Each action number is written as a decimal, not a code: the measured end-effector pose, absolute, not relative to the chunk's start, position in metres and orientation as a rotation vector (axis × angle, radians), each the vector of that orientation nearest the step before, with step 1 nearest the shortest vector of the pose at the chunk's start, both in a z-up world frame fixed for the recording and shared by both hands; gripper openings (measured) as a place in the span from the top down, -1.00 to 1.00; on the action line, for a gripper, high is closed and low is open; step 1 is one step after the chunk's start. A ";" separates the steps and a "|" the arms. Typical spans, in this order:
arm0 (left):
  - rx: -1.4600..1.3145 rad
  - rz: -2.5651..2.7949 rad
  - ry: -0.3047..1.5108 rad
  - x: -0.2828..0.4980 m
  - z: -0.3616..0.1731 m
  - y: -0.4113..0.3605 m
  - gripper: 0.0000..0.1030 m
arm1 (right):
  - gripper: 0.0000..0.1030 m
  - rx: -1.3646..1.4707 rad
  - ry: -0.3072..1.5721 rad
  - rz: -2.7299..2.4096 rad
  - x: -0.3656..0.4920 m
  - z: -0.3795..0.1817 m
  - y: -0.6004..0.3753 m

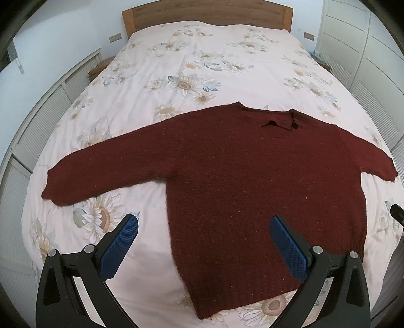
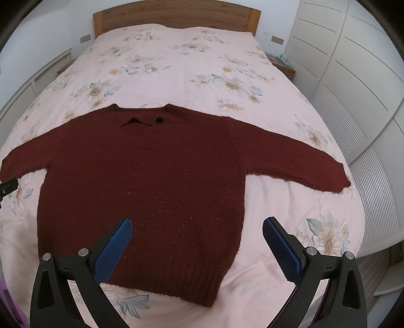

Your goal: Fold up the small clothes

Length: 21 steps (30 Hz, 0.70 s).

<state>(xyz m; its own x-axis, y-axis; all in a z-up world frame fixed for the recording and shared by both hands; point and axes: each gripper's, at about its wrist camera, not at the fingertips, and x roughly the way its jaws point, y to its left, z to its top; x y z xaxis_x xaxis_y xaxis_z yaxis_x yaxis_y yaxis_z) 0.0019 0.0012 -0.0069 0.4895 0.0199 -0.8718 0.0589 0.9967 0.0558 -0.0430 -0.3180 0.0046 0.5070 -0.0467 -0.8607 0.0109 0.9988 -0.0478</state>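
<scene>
One bed [image 1: 207, 50] under a pale pink floral bedspread [image 2: 176, 63], with one wooden headboard [image 1: 207, 12] at the far end. Flanked by white louvred cabinets along the left wall [image 1: 45, 111] and tall white wardrobe doors [image 2: 353, 63] on the right. Two wall switch plates, one either side of the headboard [image 1: 115, 37] [image 1: 309, 35].

One dark red knitted sweater [image 1: 240, 176] [image 2: 141, 181], spread flat on the near half of the bed, neckline toward the headboard, ribbed hem toward the cameras. Two sleeves stretched outward: left one [image 1: 101, 171], right one [image 2: 303, 161]. At the neckline, one small opening with one dark button [image 2: 159, 120] beside it.

Two sets of tongs, each with two blue textured pads on black arms. Left tongs [image 1: 203, 248] spread wide apart, gripping nothing, hovering above the sweater's lower left edge. Right tongs [image 2: 197, 249] likewise wide apart and unladen, above the hem's right part. Neither visibly touching the knit.
</scene>
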 end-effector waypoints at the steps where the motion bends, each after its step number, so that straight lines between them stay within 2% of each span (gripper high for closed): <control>1: 0.082 -0.023 1.060 0.001 -0.007 0.000 -0.98 | -0.99 -0.037 1.039 -0.033 -0.043 0.004 -0.318; 21: 0.095 -0.031 1.086 0.001 -0.015 0.000 -0.98 | -0.99 -0.067 1.066 -0.021 -0.044 -0.004 -0.310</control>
<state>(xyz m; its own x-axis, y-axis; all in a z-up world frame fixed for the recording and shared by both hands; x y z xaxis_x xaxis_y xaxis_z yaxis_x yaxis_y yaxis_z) 0.0012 -0.0003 -0.0152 0.4662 0.0217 -0.8844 0.0719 0.9955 0.0623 -0.0435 -0.3101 -0.0043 0.4836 -0.0501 -0.8738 -0.0152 0.9977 -0.0656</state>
